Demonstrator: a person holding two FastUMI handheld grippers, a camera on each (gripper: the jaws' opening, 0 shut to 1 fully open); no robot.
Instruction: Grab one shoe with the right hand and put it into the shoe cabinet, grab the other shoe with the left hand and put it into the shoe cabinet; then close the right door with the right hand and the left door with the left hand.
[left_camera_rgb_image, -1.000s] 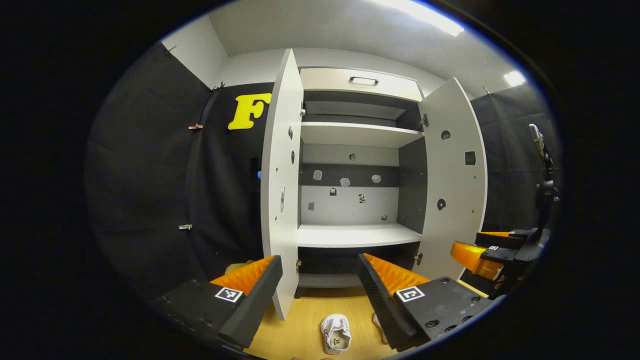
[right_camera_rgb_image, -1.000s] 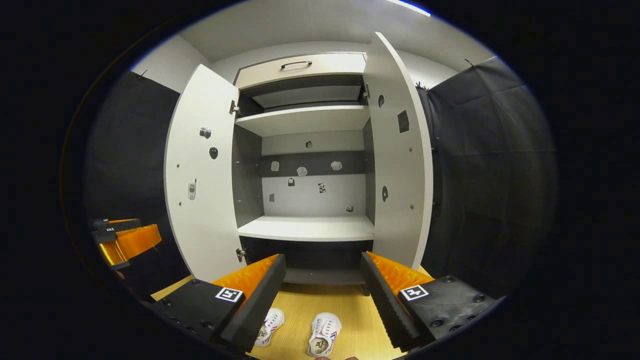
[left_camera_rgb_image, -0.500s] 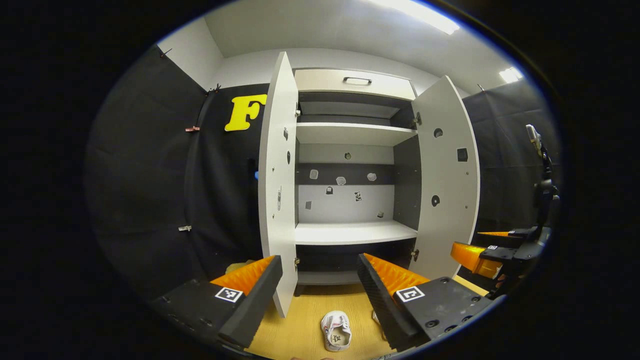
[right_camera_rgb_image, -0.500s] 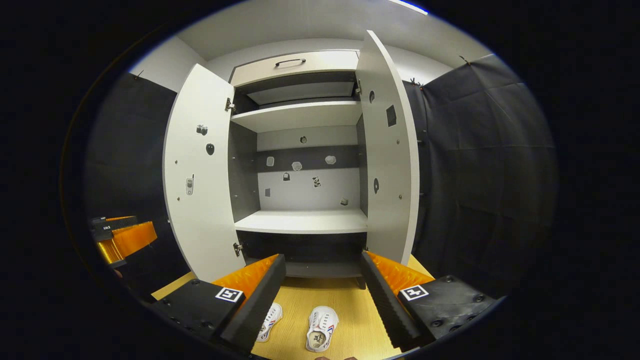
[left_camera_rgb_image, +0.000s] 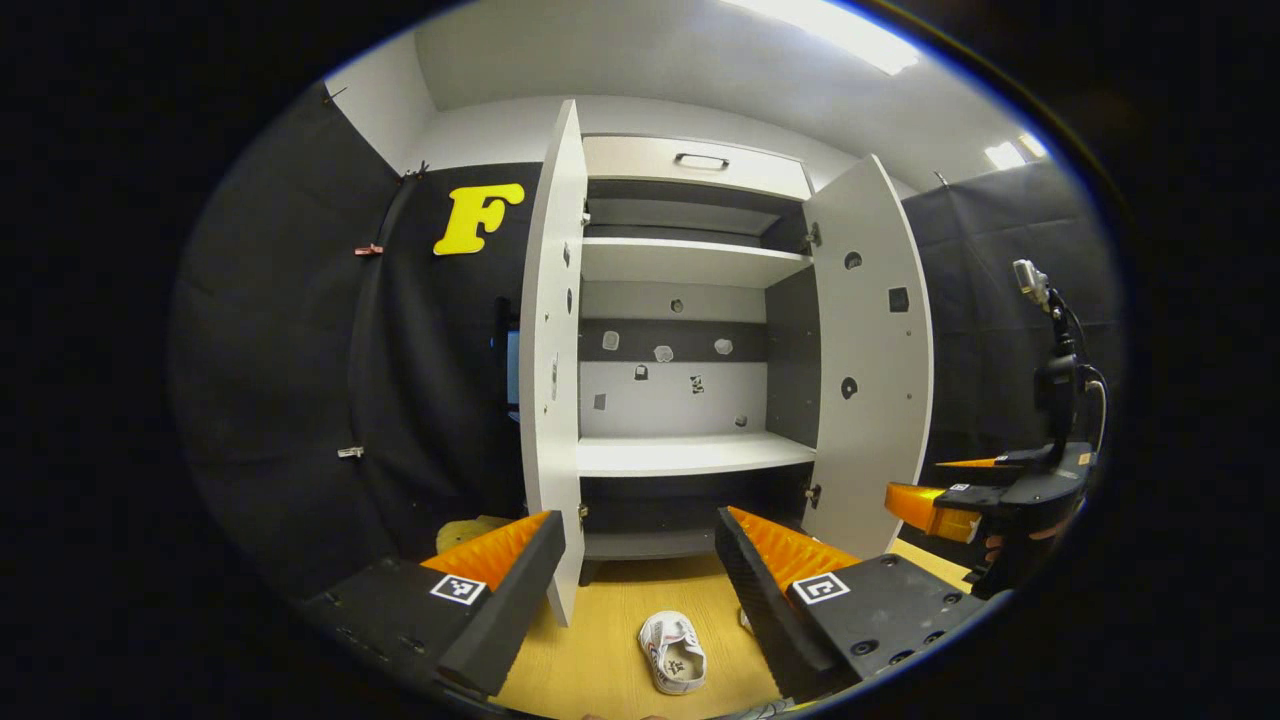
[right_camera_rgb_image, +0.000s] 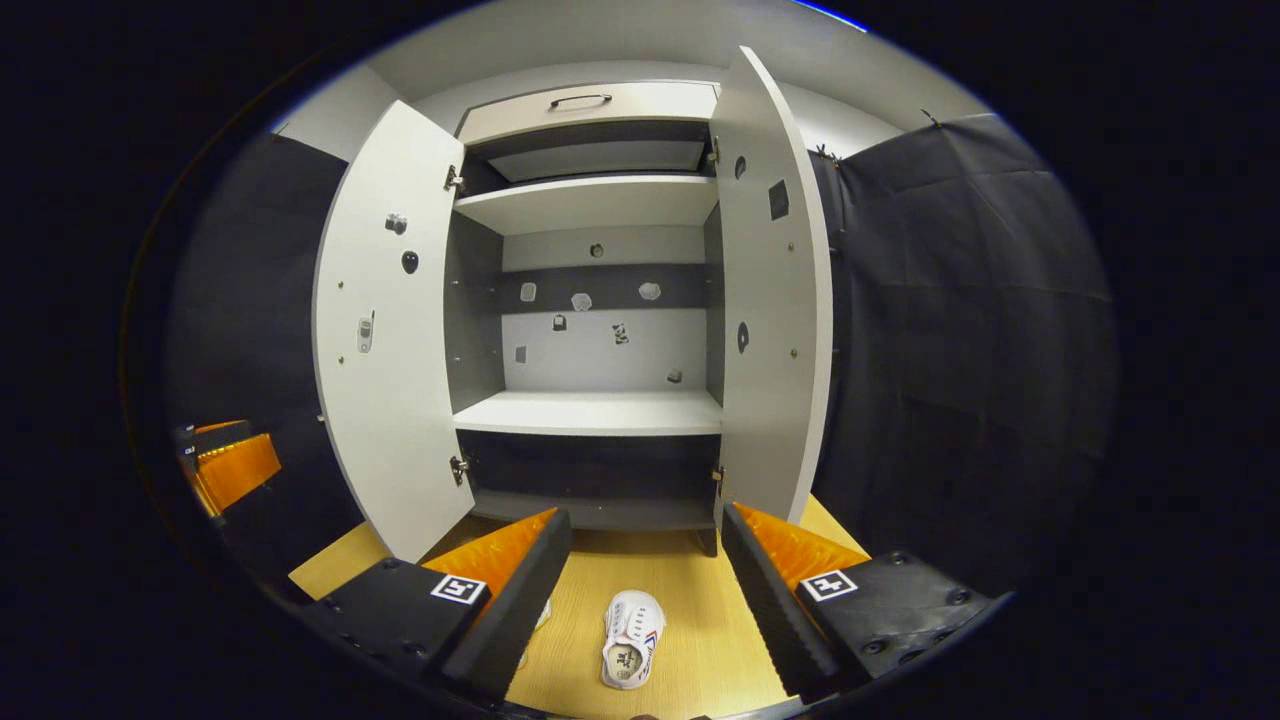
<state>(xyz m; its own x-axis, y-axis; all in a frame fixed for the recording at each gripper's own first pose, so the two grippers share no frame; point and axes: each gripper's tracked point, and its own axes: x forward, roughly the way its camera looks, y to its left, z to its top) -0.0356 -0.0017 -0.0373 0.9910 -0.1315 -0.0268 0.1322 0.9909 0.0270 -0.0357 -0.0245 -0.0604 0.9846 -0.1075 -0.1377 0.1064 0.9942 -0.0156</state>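
Note:
A white shoe cabinet (left_camera_rgb_image: 690, 455) (right_camera_rgb_image: 590, 412) stands ahead with both doors swung wide; its left door (left_camera_rgb_image: 552, 350) (right_camera_rgb_image: 385, 330) and right door (left_camera_rgb_image: 868, 360) (right_camera_rgb_image: 770, 300) frame bare shelves. Two small white shoes lie on the wooden floor before it. In the left gripper view one shoe (left_camera_rgb_image: 673, 652) lies between the fingers of my open left gripper (left_camera_rgb_image: 640, 600), and the other peeks out beside the right finger. In the right gripper view one shoe (right_camera_rgb_image: 631, 652) lies below my open right gripper (right_camera_rgb_image: 645, 600), and the second is partly hidden behind the left finger. Both grippers hang well above the shoes.
The wooden floor (right_camera_rgb_image: 690, 640) runs up to the cabinet base. Black cloth walls close in on both sides. The right gripper (left_camera_rgb_image: 965, 500) shows at the right edge of the left gripper view, the left gripper (right_camera_rgb_image: 225, 470) at the left edge of the right gripper view.
Both views have tilted downward: the cabinet sits higher in each frame and more floor shows. The shoes have slid up toward the fingertips. Both grippers stay open.

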